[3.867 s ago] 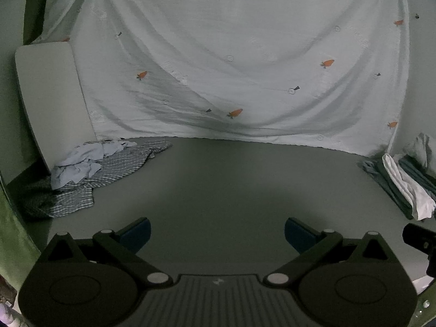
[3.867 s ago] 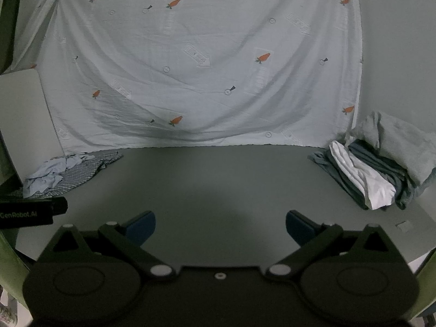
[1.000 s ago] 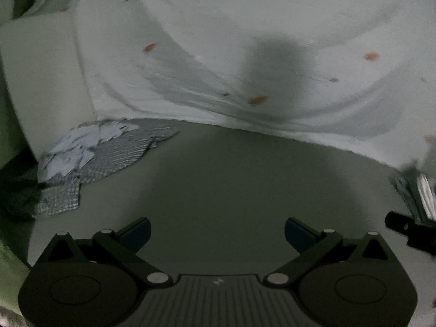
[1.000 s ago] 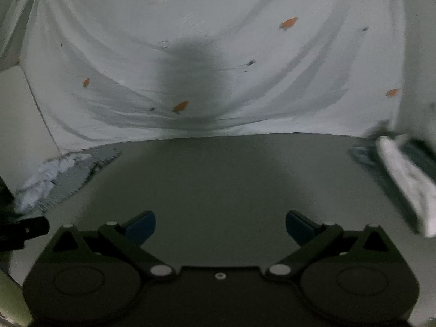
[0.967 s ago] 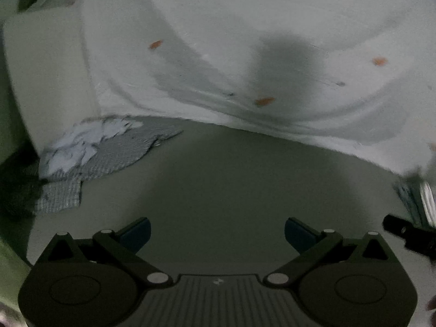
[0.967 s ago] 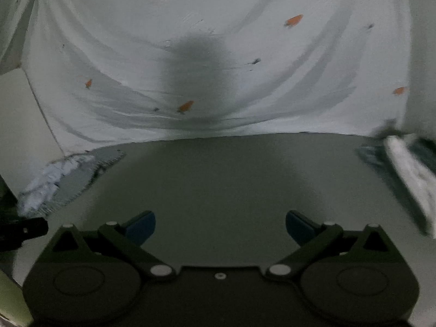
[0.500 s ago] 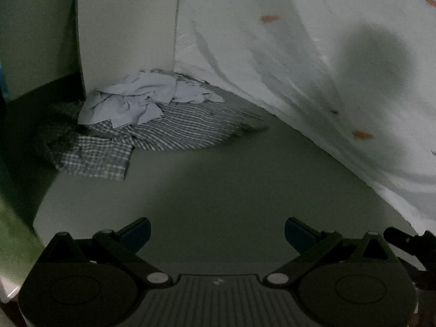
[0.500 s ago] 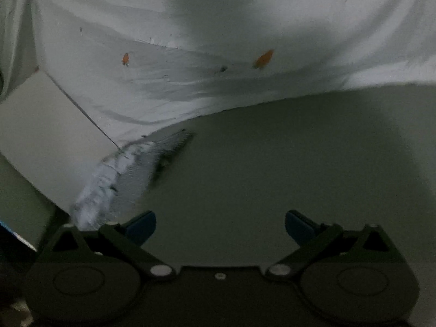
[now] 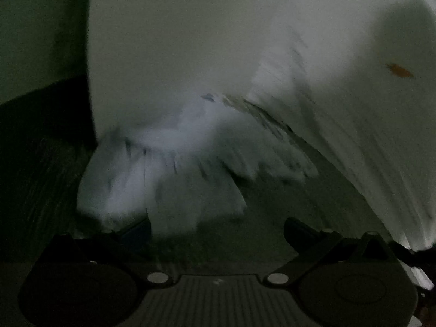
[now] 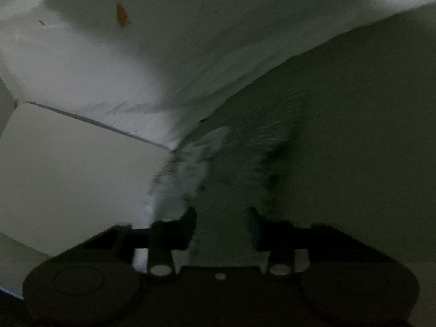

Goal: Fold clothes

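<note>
Both grippers have swung away from the middle of the tabletop toward its left rear corner, where the unfolded clothes lie, and both views are now smeared with motion.

The right gripper (image 10: 222,226) has just been narrowing its jaws; they are standing partly closed with checked cloth lying in the gap, but the blur is hiding whether the pads are pressing on it, so a grasp cannot be told. The left gripper (image 9: 216,229) is hanging with its jaws spread wide and gripping nothing, its left finger (image 9: 136,230) just at the near edge of the pale blue garment (image 9: 163,169).

The step in hand looks like the reach for a fresh piece from the heap. The next move probably calls for each gripper to pinch one edge or corner of a single garment and draw it out onto the bare tabletop (image 10: 354,136) without dragging its neighbour along.

The left view is showing the pale garment bunched on top, against the white board (image 9: 177,41). The right view is showing the checked shirt (image 10: 245,150) spreading out from that corner, with the carrot-print sheet (image 10: 163,41) hanging behind.
</note>
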Motion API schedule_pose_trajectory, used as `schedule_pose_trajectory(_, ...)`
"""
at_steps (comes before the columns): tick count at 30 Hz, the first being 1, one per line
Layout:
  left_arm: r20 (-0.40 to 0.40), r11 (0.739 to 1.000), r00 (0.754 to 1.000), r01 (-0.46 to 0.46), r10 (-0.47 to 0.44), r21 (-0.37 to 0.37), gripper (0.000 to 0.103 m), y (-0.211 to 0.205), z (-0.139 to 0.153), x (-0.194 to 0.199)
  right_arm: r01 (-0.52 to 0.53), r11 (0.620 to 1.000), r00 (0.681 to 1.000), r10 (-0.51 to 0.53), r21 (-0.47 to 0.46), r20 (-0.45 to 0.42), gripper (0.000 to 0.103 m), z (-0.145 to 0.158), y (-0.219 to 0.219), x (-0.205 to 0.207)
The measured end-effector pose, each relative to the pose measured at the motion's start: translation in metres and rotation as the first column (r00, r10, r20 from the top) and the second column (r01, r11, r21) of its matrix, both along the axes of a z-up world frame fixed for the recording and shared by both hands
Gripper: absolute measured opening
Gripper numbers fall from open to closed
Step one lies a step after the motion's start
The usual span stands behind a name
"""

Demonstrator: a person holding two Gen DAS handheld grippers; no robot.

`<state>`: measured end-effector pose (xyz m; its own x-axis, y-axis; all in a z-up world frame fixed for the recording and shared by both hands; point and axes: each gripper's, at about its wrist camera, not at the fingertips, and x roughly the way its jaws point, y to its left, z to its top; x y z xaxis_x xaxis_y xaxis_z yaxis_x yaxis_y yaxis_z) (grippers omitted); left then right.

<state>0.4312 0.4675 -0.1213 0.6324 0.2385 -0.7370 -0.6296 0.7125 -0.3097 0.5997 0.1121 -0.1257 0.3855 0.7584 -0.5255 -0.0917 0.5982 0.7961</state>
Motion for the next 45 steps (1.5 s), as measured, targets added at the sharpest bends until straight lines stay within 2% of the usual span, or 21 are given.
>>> schedule_pose_trajectory(3, 0.023, 1.000, 1.000, -0.019, 0.019, -0.014, 0.097, 0.031, -0.017, 0.027, -0.058, 0.998, 0.998, 0.058, 0.000, 0.001, 0.031, -0.020, 0.064, 0.049)
schedule_pose_trajectory(5, 0.053, 0.999, 0.998, -0.035, 0.036, -0.033, 0.089, 0.049, -0.029, 0.043, -0.083, 0.996, 0.997, 0.083, -0.033, -0.005, 0.032, -0.033, 0.099, 0.073)
schedule_pose_trajectory(9, 0.080, 0.998, 0.996, -0.038, 0.042, -0.050, 0.083, 0.071, -0.046, 0.067, -0.088, 0.989, 0.996, 0.087, -0.121, -0.013, 0.051, -0.061, 0.144, 0.104)
schedule_pose_trajectory(11, 0.086, 0.998, 0.996, -0.031, 0.035, -0.052, 0.079, 0.075, -0.052, 0.075, -0.082, 0.982, 0.995, 0.089, -0.172, 0.037, 0.049, -0.060, 0.158, 0.108)
schedule_pose_trajectory(13, 0.097, 0.998, 0.995, -0.027, 0.032, -0.054, 0.076, 0.079, -0.055, 0.080, -0.076, 0.979, 0.992, 0.094, -0.187, 0.089, 0.013, -0.053, 0.161, 0.108)
schedule_pose_trajectory(15, 0.096, 0.999, 0.995, -0.028, 0.033, -0.045, 0.071, 0.081, -0.054, 0.083, -0.056, 0.986, 0.991, 0.075, -0.158, 0.112, 0.012, -0.044, 0.159, 0.109)
schedule_pose_trajectory(18, 0.102, 0.999, 0.994, -0.033, 0.035, -0.025, 0.060, 0.082, -0.049, 0.079, -0.023, 0.999, 0.986, 0.031, -0.049, 0.165, 0.010, -0.018, 0.141, 0.106)
schedule_pose_trajectory(21, 0.123, 0.999, 0.991, -0.045, 0.047, -0.014, 0.051, 0.080, -0.039, 0.071, -0.016, 0.999, 0.971, 0.005, 0.046, 0.240, 0.010, 0.028, 0.117, 0.093)
schedule_pose_trajectory(23, 0.142, 0.999, 0.989, -0.051, 0.050, -0.002, 0.047, 0.075, -0.028, 0.064, -0.018, 0.995, 0.948, -0.015, 0.101, 0.319, 0.010, 0.067, 0.099, 0.082)
schedule_pose_trajectory(26, 0.191, 0.999, 0.981, -0.043, 0.037, 0.027, 0.040, 0.059, -0.005, 0.052, -0.026, 0.979, 0.906, -0.061, 0.200, 0.418, 0.010, 0.127, 0.067, 0.062)
schedule_pose_trajectory(32, 0.267, 0.999, 0.964, -0.007, -0.005, 0.047, 0.040, 0.006, 0.042, 0.026, -0.051, 0.937, 0.795, -0.172, 0.346, 0.582, 0.010, 0.234, -0.015, 0.007)
schedule_pose_trajectory(36, 0.306, 0.996, 0.948, 0.077, -0.087, 0.044, 0.040, -0.053, 0.066, 0.001, -0.015, 0.901, 0.729, -0.287, 0.434, 0.621, 0.010, 0.282, -0.100, -0.042)
schedule_pose_trajectory(39, 0.314, 0.987, 0.936, 0.148, -0.158, 0.055, 0.040, -0.109, 0.077, -0.023, 0.063, 0.874, 0.681, -0.391, 0.483, 0.619, 0.010, 0.297, -0.178, -0.084)
schedule_pose_trajectory(41, 0.309, 0.981, 0.931, 0.188, -0.192, 0.045, 0.040, -0.147, 0.078, -0.039, 0.150, 0.872, 0.633, -0.447, 0.466, 0.632, 0.010, 0.297, -0.235, -0.114)
schedule_pose_trajectory(43, 0.285, 0.971, 0.929, 0.239, -0.235, 0.019, 0.040, -0.187, 0.075, -0.051, 0.308, 0.878, 0.587, -0.479, 0.367, 0.653, 0.010, 0.290, -0.287, -0.140)
schedule_pose_trajectory(44, 0.274, 0.963, 0.925, 0.269, -0.262, 0.013, 0.040, -0.206, 0.071, -0.056, 0.377, 0.879, 0.579, -0.470, 0.292, 0.666, 0.011, 0.284, -0.307, -0.148)
schedule_pose_trajectory(45, 0.262, 0.954, 0.920, 0.298, -0.291, 0.013, 0.041, -0.226, 0.068, -0.063, 0.418, 0.889, 0.595, -0.425, 0.189, 0.683, 0.013, 0.273, -0.321, -0.148)
